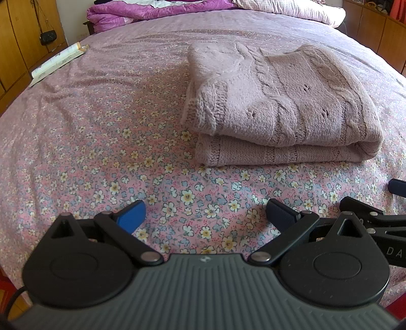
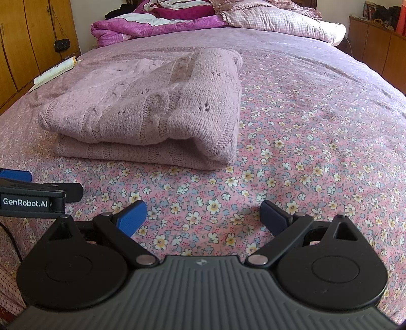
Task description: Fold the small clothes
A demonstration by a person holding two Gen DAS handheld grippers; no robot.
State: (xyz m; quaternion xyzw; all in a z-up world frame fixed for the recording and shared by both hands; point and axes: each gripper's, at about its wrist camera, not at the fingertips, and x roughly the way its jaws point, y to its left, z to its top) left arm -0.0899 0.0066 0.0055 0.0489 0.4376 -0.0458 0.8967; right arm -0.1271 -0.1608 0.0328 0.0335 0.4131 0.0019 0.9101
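A dusty-pink cable-knit sweater [image 1: 276, 106] lies folded in a thick stack on the floral bedsheet [image 1: 101, 142]. In the right wrist view the same sweater [image 2: 152, 111] sits ahead and to the left. My left gripper [image 1: 206, 215] hovers over the sheet, short of the sweater's near edge, open with nothing between its blue pads. My right gripper [image 2: 203, 215] is likewise open and empty, a little back from the sweater's near right corner. Each gripper shows at the edge of the other's view: the right gripper's fingers [image 1: 398, 189], the left gripper's fingers [image 2: 15, 175].
A cream tube or booklet [image 1: 57, 62] lies at the bed's far left edge. A magenta quilt [image 2: 157, 22] and a checked pillow [image 2: 284, 21] are piled at the headboard. Wooden wardrobes [image 1: 22, 38] stand left, a low cabinet [image 2: 373, 48] right.
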